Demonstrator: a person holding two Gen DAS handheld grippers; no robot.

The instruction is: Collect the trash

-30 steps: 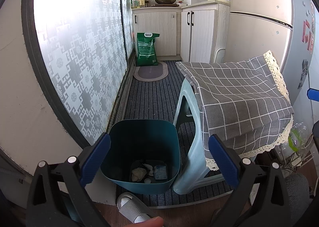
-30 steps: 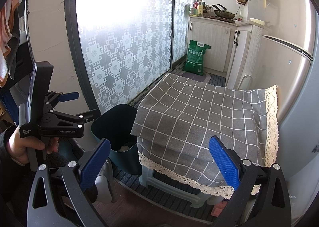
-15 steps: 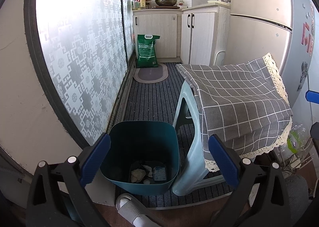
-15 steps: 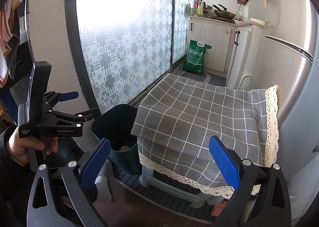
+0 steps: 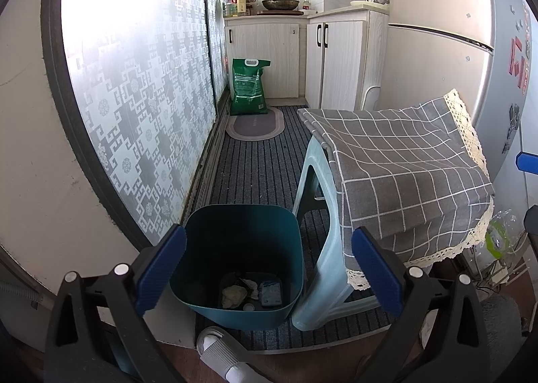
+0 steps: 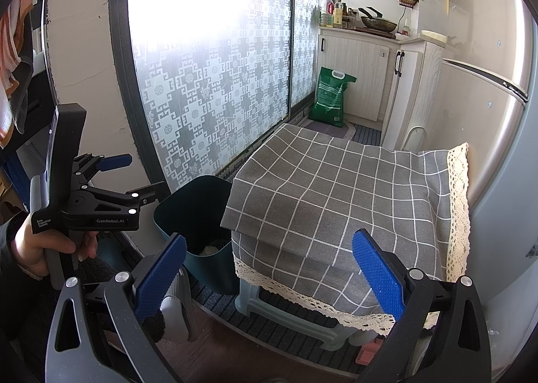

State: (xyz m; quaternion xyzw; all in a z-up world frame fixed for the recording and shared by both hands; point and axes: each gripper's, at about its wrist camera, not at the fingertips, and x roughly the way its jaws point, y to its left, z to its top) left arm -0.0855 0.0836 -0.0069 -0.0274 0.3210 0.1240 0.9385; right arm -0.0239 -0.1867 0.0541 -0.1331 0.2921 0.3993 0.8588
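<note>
Since a second before, the left tool point(image 5: 269, 275) had drawn back and risen slightly, so the dark teal plastic waste bin point(image 5: 242, 241) sat a little lower between its blue pads, and the fingertip once at the bottom edge of that view was gone. The right wrist view had hardly altered.

The bin stood on the striped grey floor mat point(image 5: 255, 167), just beside the pale blue plastic stool point(image 5: 316, 214) draped with a grey checked cloth with a lace hem point(image 6: 336, 201). Crumpled paper and small wrappers point(image 5: 250, 290) lay at the bottom of the bin. A frosted patterned sliding door point(image 5: 141, 80) ran along the left, a green sack point(image 5: 248, 86) leaned against pale wooden cabinets point(image 5: 302, 60) at the far end, and a silver fridge point(image 6: 484, 86) stood to the right. A grey-and-white slipper point(image 5: 218, 352) showed beneath the left tool.

Both tools were spread wide and held nothing: the left one hovered above the bin's near rim, the right tool point(image 6: 269, 278) faced the cloth-covered stool. In the right wrist view a hand point(image 6: 40, 248) gripped the left tool's handle, held roughly level and pointing toward the bin.
</note>
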